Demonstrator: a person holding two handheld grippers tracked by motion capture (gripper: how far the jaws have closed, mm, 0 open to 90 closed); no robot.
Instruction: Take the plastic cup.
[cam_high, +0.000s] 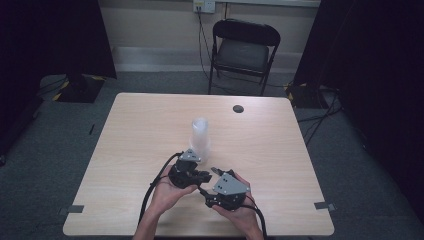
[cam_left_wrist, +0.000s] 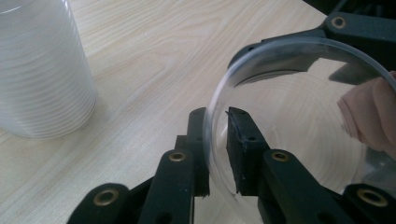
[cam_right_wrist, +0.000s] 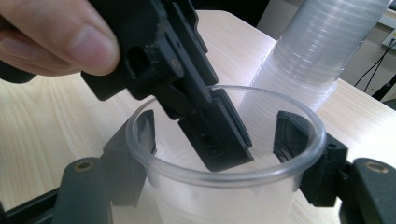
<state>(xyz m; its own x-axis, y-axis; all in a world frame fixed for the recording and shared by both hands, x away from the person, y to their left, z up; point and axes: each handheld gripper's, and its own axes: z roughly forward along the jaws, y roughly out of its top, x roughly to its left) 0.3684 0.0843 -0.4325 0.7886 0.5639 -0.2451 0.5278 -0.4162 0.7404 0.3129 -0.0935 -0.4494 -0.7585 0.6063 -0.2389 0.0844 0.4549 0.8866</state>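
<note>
A single clear plastic cup (cam_right_wrist: 219, 179) is held between both grippers over the near middle of the wooden table (cam_high: 140, 130). My right gripper (cam_right_wrist: 217, 140) is shut on it, one jaw pressed against each side of its outer wall. My left gripper (cam_left_wrist: 217, 126) pinches the cup's (cam_left_wrist: 299, 140) rim, with one jaw inside and one outside. In the high view the left gripper (cam_high: 205, 176) and right gripper (cam_high: 214, 176) meet tip to tip. A tall stack of clear cups (cam_high: 200, 135) stands upright just beyond them, also seen as the stack (cam_left_wrist: 42, 70) and the stack (cam_right_wrist: 317, 46).
A small dark round hole (cam_high: 238, 108) sits in the table's far part. A black folding chair (cam_high: 243, 47) stands behind the table. Black curtains hang at both sides, and cables run across the floor at the right.
</note>
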